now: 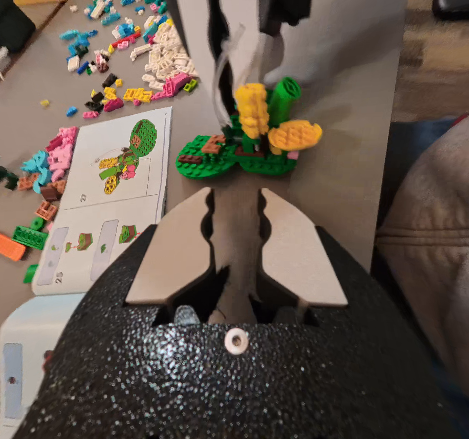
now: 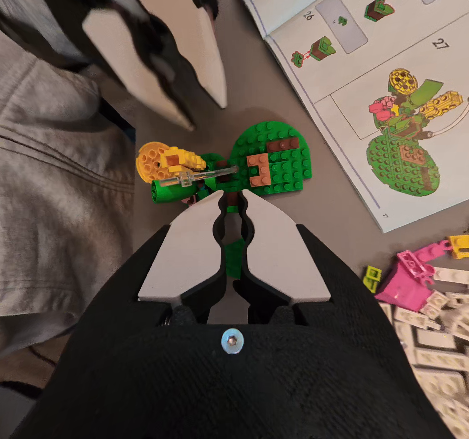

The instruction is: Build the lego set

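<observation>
Left hand-held gripper (image 1: 236, 193): I see it spread wide, bare, just short of the brick model (image 1: 238, 158).
Right hand-held gripper (image 2: 232, 194): narrow; I cannot tell whether it pinches the model's green plate.
Beside: instruction booklet (image 1: 114, 173) on worktop (image 1: 342, 173).

The right gripper (image 2: 232, 193) hides part of the green brick model (image 2: 276, 158), so contact cannot be told. At one o'clock the open instruction booklet (image 2: 380, 72) is cut off; the other gripper (image 2: 208, 115) is blurred.

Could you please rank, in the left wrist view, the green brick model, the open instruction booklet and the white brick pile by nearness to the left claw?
From the left claw:
1. Green brick model, straight ahead.
2. Open instruction booklet, left.
3. White brick pile, far upper left.
</observation>
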The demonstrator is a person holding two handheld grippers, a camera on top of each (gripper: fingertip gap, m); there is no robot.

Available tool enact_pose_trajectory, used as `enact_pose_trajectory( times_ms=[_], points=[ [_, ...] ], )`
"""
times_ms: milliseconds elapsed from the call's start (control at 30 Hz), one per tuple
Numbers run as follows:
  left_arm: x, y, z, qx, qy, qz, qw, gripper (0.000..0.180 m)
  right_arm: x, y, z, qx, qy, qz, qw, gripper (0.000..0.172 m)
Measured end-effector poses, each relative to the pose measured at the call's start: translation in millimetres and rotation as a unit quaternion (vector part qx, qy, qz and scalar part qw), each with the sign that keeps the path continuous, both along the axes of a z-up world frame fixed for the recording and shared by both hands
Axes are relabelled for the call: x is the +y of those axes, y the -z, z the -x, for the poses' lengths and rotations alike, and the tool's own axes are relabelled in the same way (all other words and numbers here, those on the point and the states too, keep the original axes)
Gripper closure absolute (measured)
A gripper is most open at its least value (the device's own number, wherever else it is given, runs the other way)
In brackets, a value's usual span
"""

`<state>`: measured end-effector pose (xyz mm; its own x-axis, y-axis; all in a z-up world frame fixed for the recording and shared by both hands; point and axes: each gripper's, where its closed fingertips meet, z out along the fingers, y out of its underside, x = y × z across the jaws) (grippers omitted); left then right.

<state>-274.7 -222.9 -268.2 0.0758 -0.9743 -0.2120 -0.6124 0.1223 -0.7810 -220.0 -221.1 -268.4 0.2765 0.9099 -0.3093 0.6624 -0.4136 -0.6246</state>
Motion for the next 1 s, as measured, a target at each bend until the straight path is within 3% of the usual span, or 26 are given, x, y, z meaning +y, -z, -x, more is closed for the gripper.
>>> enact_pose_trajectory(
  times_ms=[33, 133, 200, 333, 600, 833, 1000],
  points=[
    [0, 4, 0, 0.016, 0.002, -0.027, 1.0, 0.142, 1, -2, 0, 0.018, 0.008, 0.011, 1.0, 0.165],
    [-3, 16, -7, 0.059, 0.009, -0.067, 0.996, 0.123, 2, -5, -1, 0.051, 0.023, 0.026, 0.998, 0.165],
    [-7, 13, -17, 0.042, 0.012, -0.062, 0.997, 0.116, 2, -4, -2, 0.061, 0.03, 0.029, 0.997, 0.165],
    [-4, 2, -26, 0.009, 0.04, -0.17, 0.985, 0.125, 0, -3, -3, 0.08, 0.038, 0.042, 0.995, 0.165],
    [-4, -8, -40, -0.006, 0.159, -0.394, 0.905, 0.148, 2, -7, -4, 0.113, 0.037, 0.069, 0.991, 0.165],
    [-1, -7, -46, -0.01, 0.203, -0.435, 0.877, 0.153, 1, -5, -3, 0.1, 0.024, 0.058, 0.993, 0.165],
    [-1, -4, -46, -0.013, 0.209, -0.438, 0.874, 0.155, 2, -4, -2, 0.082, 0.019, 0.03, 0.996, 0.165]
  ],
)
